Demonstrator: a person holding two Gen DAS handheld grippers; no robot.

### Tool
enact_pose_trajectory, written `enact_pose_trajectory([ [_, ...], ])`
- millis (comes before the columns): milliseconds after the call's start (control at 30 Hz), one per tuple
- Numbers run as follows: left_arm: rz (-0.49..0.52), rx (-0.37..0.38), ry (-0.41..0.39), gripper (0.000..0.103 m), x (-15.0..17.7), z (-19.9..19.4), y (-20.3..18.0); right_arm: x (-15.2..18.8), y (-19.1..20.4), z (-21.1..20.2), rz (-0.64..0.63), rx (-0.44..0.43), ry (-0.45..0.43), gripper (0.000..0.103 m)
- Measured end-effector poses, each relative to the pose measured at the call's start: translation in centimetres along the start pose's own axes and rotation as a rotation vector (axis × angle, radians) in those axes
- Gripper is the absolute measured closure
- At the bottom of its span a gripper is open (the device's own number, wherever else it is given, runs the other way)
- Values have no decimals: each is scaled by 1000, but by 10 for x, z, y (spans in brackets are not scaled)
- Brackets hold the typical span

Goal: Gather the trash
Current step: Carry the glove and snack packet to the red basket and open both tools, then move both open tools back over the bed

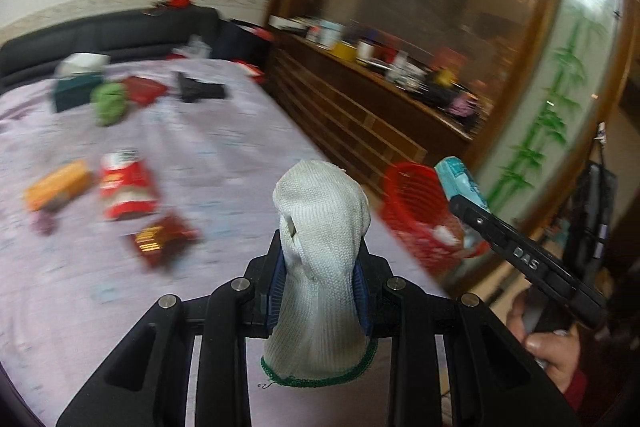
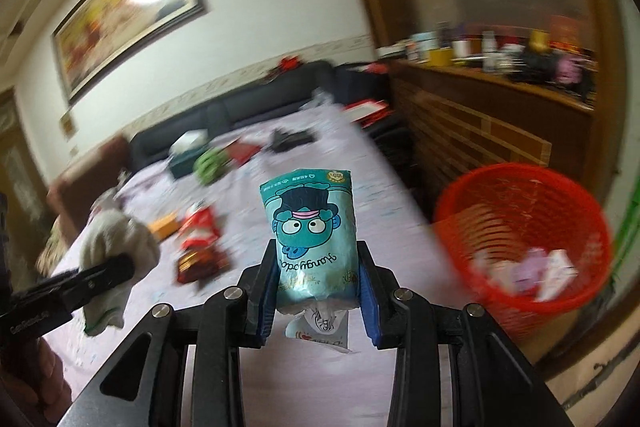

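Observation:
My left gripper (image 1: pixel 320 247) is shut on a white knit glove (image 1: pixel 320 223) with a green cuff, which stands up between the pads over the purple bed (image 1: pixel 224 147). My right gripper (image 2: pixel 318 247) is shut on a teal tissue packet (image 2: pixel 312 227) printed with a cartoon face. A red mesh basket (image 2: pixel 500 307) with some paper scraps inside stands on the floor just right of the bed, to the right of both grippers. In the left wrist view the right gripper (image 1: pixel 454 201) holds the packet (image 1: pixel 456 179) over the basket (image 1: pixel 416 199).
On the bed lie a red packet (image 1: pixel 124 187), an orange box (image 1: pixel 60 185), a dark red and gold wrapper (image 1: pixel 162 239), a green item (image 1: pixel 108 103) and a tissue box (image 1: pixel 76 87). A cluttered wooden cabinet (image 1: pixel 360 115) runs along the right wall.

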State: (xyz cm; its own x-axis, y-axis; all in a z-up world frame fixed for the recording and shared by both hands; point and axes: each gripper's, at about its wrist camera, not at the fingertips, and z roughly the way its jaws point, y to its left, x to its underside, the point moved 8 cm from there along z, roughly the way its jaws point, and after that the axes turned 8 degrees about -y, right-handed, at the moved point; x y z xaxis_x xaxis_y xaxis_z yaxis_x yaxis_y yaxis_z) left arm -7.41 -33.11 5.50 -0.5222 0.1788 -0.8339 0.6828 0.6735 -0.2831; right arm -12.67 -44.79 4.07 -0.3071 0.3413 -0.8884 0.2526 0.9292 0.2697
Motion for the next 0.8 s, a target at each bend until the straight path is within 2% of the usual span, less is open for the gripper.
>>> enact_pose_trajectory([
  [167, 30, 118, 74, 75, -4, 51, -61, -20, -90, -19, 97, 127, -34, 64],
  [233, 46, 143, 84, 75, -6, 67, -81, -24, -113, -24, 128, 159, -38, 64],
  [433, 64, 192, 115, 73, -13, 118, -131, -33, -172, -25, 232, 183, -32, 64],
  [467, 53, 194, 119, 65, -14, 130, -134, -35, -178, -22, 245, 184, -31, 64],
  [500, 41, 203, 114, 49, -14, 135, -136, -36, -181, -20, 255, 181, -30, 64],
  [567, 32, 196, 99, 34, -16, 148, -137, -40, -190, -14, 275, 177, -27, 58],
  [667, 9, 205, 139, 34, -10, 152, -132, -44, -204, -5, 287, 194, -34, 46],
  [800, 1, 200, 122, 34, -9, 134, -119, -44, -219, -3, 338, 201, -31, 46],
])
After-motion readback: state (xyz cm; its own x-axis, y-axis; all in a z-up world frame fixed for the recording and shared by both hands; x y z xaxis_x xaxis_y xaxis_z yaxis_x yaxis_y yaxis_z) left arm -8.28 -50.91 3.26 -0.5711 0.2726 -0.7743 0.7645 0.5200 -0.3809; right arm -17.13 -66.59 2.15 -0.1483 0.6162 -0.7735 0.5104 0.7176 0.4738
